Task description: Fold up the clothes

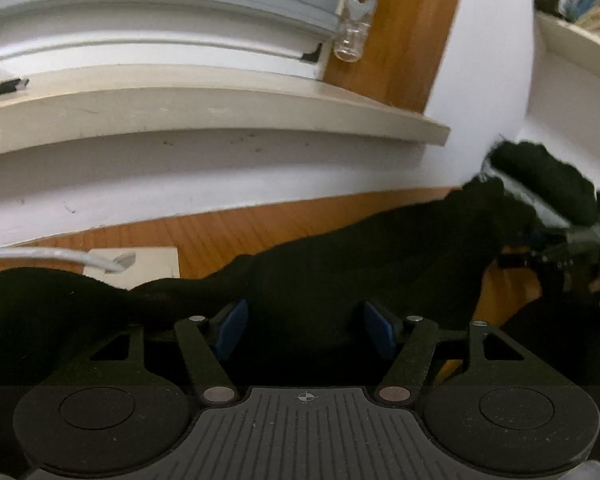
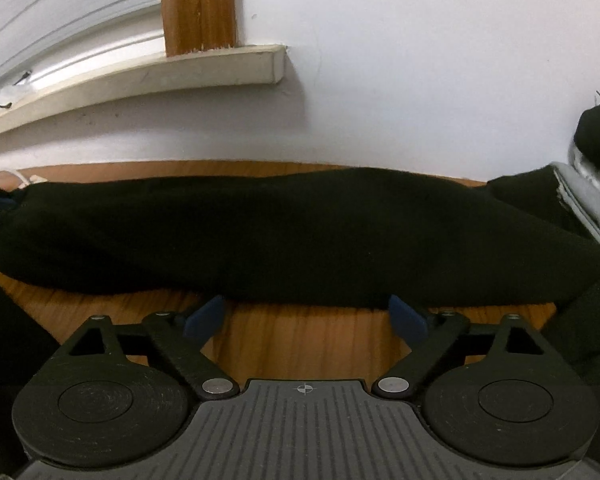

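A black garment lies in a long bunched roll across the wooden table, parallel to the white wall. My right gripper is open, its blue pads at the garment's near edge, one on each side of a bare patch of wood. In the left wrist view the same black garment fills the lower frame. My left gripper is open with cloth lying between its blue pads. The right gripper shows at the far right of the left wrist view.
A white wall and a cream windowsill run behind the table. A white cable and a pale card lie on the wood at the left. A silver-edged object sits at the right, partly draped in black cloth.
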Tool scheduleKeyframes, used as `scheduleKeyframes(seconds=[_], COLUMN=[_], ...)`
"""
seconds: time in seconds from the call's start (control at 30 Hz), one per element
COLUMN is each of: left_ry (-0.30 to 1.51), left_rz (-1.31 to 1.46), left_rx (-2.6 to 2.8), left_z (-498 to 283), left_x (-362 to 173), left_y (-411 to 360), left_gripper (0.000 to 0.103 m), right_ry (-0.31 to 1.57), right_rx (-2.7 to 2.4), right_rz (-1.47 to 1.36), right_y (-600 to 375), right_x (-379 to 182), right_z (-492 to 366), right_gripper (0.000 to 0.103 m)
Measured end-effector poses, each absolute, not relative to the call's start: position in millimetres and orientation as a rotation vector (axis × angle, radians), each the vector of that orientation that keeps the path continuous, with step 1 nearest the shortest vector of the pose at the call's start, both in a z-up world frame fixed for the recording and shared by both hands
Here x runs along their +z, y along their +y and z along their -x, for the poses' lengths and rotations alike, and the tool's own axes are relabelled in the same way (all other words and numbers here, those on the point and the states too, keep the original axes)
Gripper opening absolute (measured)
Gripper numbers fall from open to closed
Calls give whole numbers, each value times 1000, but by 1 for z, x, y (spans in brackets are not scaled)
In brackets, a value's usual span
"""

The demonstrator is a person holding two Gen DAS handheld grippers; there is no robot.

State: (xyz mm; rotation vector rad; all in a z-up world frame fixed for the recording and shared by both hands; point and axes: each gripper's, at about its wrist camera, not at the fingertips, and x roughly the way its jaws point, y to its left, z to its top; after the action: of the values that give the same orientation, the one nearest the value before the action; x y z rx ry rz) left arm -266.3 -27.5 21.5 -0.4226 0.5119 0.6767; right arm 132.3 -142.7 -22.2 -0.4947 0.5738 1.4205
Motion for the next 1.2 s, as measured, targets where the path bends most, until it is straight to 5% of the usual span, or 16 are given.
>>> scheduleKeyframes(seconds=[0.27, 0.6, 0.8, 0.97, 1.2], left_ry=[455, 444, 457, 437, 493], left_rz=[381, 430, 548, 602, 543], left_rx=[772, 1219, 1370, 1325, 1286], left_z=[314, 529, 618, 627, 608], left_x=[65, 81, 69, 61, 58], left_y=[-84, -169, -219, -227, -221], left_gripper=[69, 56, 70, 69, 26], right_ry=[566, 567, 569, 570, 571], right_rx=[1443, 1437, 1432, 1432, 1431], right_rz=[503, 501, 500, 499, 500], right_y=[-152, -154, -154, -156, -156], right_x=[-22, -23, -23, -22, -22], right_z=[-128, -127, -126, -126, -125], right_gripper=[90, 91, 92, 93, 93])
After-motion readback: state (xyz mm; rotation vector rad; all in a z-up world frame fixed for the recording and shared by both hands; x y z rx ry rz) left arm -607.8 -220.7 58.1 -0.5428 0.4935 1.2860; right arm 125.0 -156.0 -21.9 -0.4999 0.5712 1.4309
